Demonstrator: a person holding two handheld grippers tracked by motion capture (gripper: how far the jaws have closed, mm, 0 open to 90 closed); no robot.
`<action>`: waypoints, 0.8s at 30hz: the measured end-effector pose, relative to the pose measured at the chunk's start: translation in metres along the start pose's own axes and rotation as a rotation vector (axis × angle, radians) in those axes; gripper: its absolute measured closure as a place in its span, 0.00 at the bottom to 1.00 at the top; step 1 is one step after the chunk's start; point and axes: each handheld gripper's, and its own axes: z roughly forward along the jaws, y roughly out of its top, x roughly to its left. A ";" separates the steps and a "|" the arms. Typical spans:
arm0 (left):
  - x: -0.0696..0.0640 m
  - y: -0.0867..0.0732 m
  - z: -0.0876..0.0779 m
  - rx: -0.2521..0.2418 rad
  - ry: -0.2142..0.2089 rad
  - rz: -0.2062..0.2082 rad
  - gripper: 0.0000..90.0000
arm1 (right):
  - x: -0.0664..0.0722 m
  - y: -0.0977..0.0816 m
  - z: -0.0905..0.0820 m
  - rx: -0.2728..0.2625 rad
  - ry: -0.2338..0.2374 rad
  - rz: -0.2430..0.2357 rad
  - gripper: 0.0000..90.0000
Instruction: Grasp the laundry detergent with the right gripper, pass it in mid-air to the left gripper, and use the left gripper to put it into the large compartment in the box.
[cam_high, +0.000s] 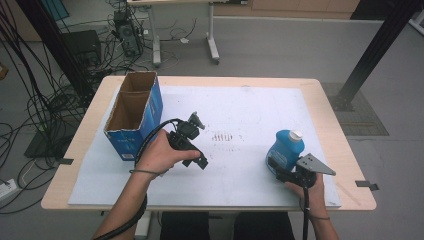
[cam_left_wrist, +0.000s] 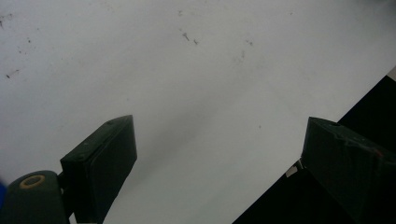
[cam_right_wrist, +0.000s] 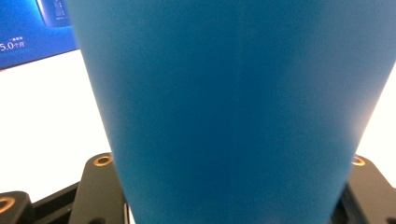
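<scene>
The right gripper jaws are pinching the blue bottle low on its body; the bottle is standing upright at about four o'clock on the white sheet, white cap up. The right hand is reaching in from six o'clock, wrist level. The left gripper jaws are standing spread over bare sheet, the left hand angling toward three o'clock. A cardboard box is sitting at ten o'clock on the bench.

A lab: tangled floor cables, black rig frame, bare test table.
</scene>
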 end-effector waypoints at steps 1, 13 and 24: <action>0.000 0.000 0.000 -0.001 0.000 -0.001 0.12 | 0.000 0.000 0.000 0.000 0.001 0.001 0.44; 0.000 0.000 0.000 -0.003 0.000 0.001 0.12 | 0.000 0.000 0.000 0.000 0.000 0.002 0.44; -0.002 0.001 -0.001 -0.004 0.000 0.006 0.12 | 0.000 0.000 0.000 0.000 0.000 0.002 0.44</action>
